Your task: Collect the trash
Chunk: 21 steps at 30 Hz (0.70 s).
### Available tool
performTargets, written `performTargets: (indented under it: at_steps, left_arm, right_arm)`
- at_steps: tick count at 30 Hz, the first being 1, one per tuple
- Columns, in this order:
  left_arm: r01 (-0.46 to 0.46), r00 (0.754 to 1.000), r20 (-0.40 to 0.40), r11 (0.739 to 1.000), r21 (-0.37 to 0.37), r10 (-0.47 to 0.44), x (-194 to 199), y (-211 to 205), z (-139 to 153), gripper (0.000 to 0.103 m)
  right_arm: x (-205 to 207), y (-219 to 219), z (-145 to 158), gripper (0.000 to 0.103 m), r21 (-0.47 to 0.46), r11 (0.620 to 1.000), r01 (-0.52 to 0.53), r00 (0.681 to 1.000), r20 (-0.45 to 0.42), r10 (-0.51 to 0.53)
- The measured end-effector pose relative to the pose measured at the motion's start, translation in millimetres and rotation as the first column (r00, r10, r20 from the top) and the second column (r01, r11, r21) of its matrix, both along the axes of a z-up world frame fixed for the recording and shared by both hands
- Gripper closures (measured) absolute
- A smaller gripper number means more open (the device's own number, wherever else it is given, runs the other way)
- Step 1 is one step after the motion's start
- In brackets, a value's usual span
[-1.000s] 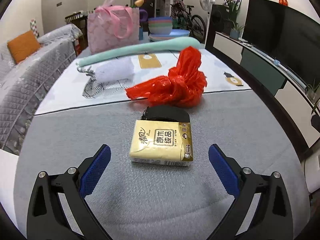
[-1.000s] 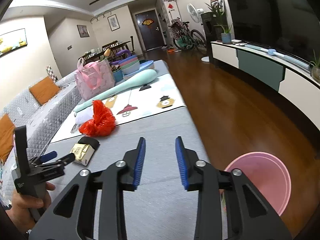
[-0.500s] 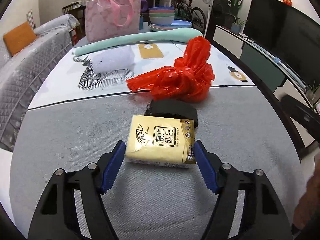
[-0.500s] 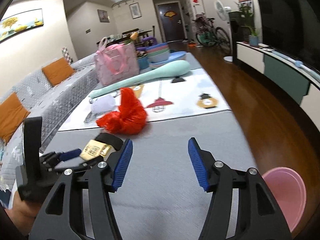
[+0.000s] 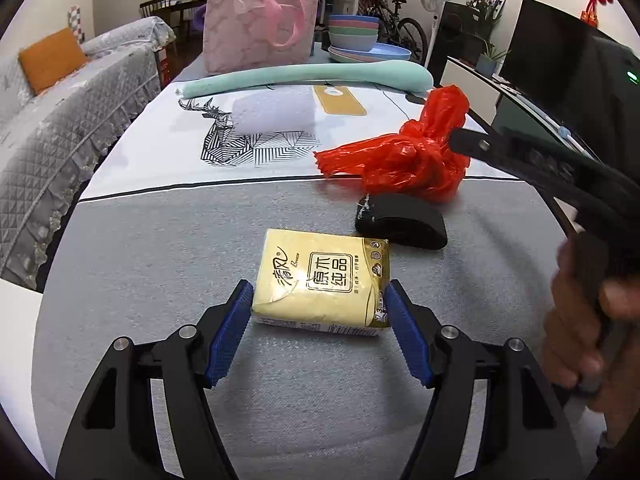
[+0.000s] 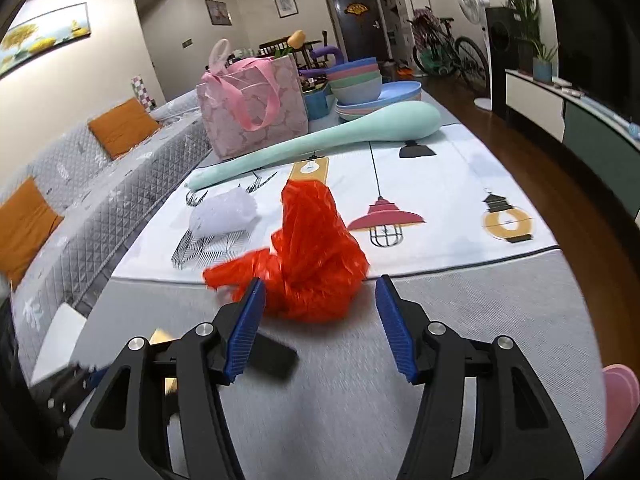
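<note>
On my left tool (image 5: 320,304) the blue pads press both sides of the yellow tissue pack (image 5: 324,280), pinching its near end while it lies flat on the grey bench (image 5: 160,248). The bench's left edge drops off toward the quilted sofa (image 5: 60,128); there is bare grey cloth all around the pack on the left and near sides. Just beyond the pack's far right corner lies a black pouch (image 5: 402,222), and touching that from behind sits the red bag (image 5: 404,160), on the line where grey cloth meets the white printed cloth (image 5: 280,152).

My right tool (image 6: 320,312) is spread, nothing pressed between its pads. The red bag (image 6: 312,256) sits just ahead of the tips, its near bulge reaching into the gap toward the left pad. The black pouch (image 6: 272,354) lies low beside the left finger. To the right the bench has open grey cloth up to its edge, then wooden floor (image 6: 560,168). A pink bin (image 6: 620,404) shows at the lower right, below the bench edge. Farther back lie a white wad (image 6: 222,212) and a long green cushion (image 6: 320,140).
</note>
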<state>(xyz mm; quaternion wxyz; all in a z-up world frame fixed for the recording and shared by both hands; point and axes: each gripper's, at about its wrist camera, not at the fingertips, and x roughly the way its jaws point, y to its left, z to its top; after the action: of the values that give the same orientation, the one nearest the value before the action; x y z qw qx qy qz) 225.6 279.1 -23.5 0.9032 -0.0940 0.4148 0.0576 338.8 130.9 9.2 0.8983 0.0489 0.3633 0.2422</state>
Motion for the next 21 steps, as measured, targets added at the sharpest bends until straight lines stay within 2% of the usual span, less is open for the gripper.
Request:
performTargets:
  at_steps: [5,8,10,15,21]
  left_arm:
    - [-0.001,1.0,0.002,1.0,-0.008,0.001,-1,7,0,0.037]
    - [0.0,1.0,0.003,1.0,-0.008,0.0,-1,8,0,0.038]
    - [0.003,1.0,0.004,1.0,-0.006,-0.003,-2,9,0,0.038]
    - [0.0,1.0,0.007,1.0,-0.003,0.0,-1,9,1,0.039]
    - [0.004,1.0,0.03,1.0,0.011,-0.004,-7,3,7,0.041]
  right_arm:
    - [18,16,-2,0.049,-0.006,1.0,0.005,1.0,-0.003,-0.005]
    - [26,24,-4,0.067,-0.023,1.0,0.01,1.0,-0.004,-0.01]
    - [27,26,-5,0.083,-0.03,1.0,0.008,1.0,-0.001,-0.008]
    - [19,23,-2,0.1,-0.051,0.999,0.001,0.999,0.035,0.001]
    - [0,-4,17,0.101,-0.035,0.999,0.022,0.996,0.09,-0.019]
